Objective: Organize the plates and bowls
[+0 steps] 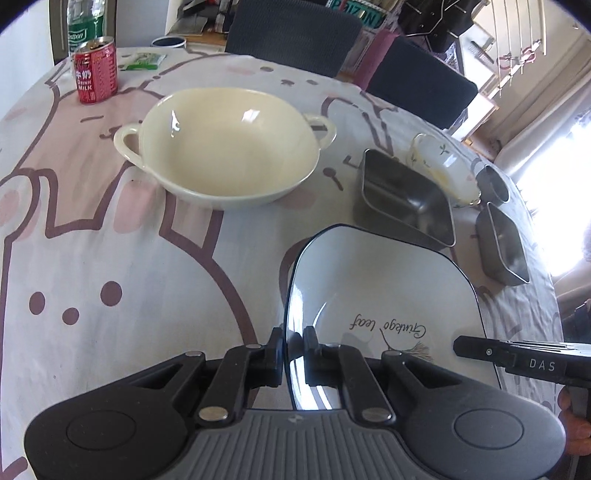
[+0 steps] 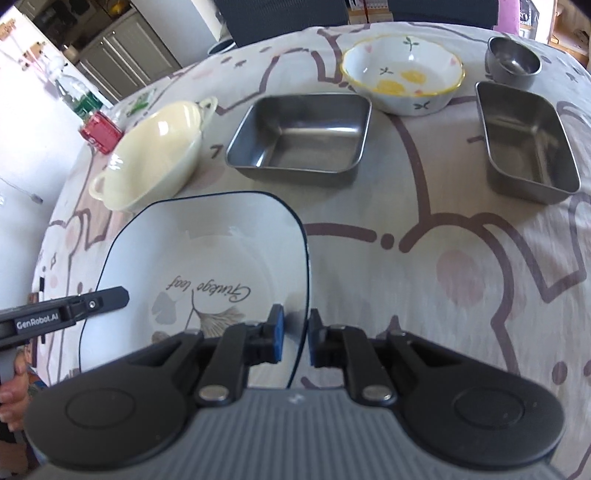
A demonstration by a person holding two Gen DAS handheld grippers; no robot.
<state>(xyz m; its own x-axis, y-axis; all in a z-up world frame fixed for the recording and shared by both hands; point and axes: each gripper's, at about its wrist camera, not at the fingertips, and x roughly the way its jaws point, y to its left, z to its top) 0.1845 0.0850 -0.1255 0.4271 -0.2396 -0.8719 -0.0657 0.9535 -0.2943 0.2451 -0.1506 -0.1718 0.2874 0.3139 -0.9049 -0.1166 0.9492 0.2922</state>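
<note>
The table (image 2: 480, 295) with its pink cartoon cloth carries everything, and nothing is stacked yet, so most of the task seems left. The white plate (image 2: 207, 251) is held at the near edge by both tongs: the left gripper (image 1: 291, 350) pinches its left rim, the right gripper (image 2: 295, 332) its right rim. The cream bowl (image 1: 225, 147), two steel trays (image 2: 299, 136), the flowered bowl (image 2: 402, 74) and a steel cup (image 2: 513, 61) stand apart behind. Dark chairs (image 1: 291, 33) and a bright window are beyond.

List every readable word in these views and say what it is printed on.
"Ginkgo leaf": white square plate with dark rim, script upside down.
"DRINK MILK": red can; its other print unreadable.
"DAS": right gripper.
"GenRobot.AI": left gripper.
Green-labelled bottle: brand name too blurred.
</note>
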